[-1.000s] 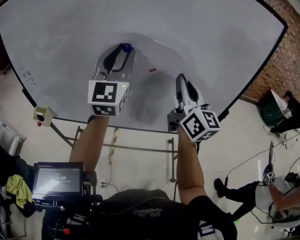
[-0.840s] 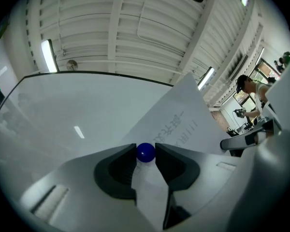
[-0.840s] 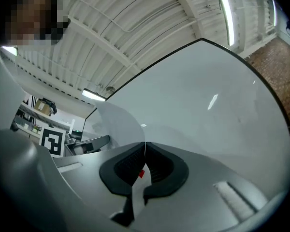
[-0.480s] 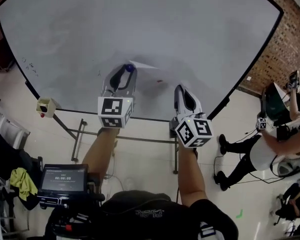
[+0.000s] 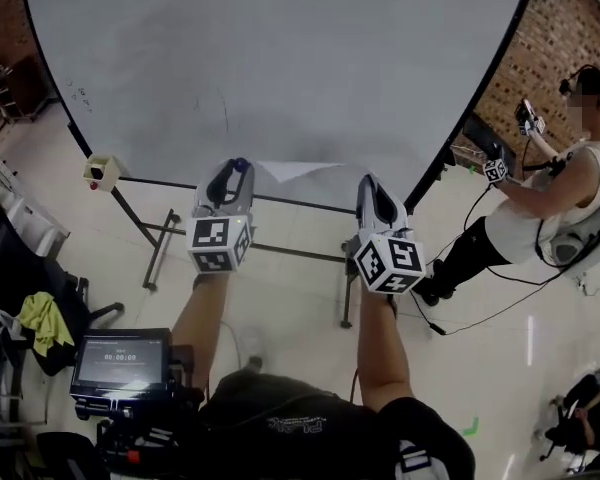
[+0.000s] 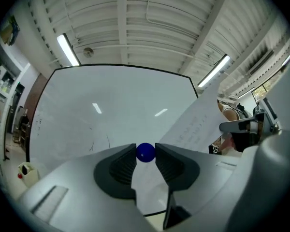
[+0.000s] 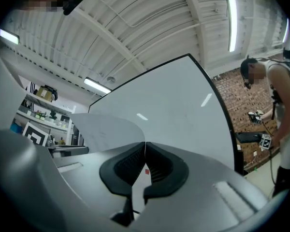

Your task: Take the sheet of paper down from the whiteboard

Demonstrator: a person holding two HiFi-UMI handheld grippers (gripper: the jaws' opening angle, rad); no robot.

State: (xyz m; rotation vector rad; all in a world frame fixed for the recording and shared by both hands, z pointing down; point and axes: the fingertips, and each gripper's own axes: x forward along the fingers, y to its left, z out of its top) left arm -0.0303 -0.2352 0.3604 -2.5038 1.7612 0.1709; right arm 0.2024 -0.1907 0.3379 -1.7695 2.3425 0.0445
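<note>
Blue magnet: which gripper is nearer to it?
Left. The left gripper is shut on the blue magnet, which sits between its jaw tips. The right gripper is off to the magnet's right, pinching the sheet of paper.

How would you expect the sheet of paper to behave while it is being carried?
Probably floppy: the sheet of paper curves away from the right gripper, whose jaws appear shut on one edge. Likely very light, since so thin a pinch seems to carry it. It may flap or crease if swung.
</note>
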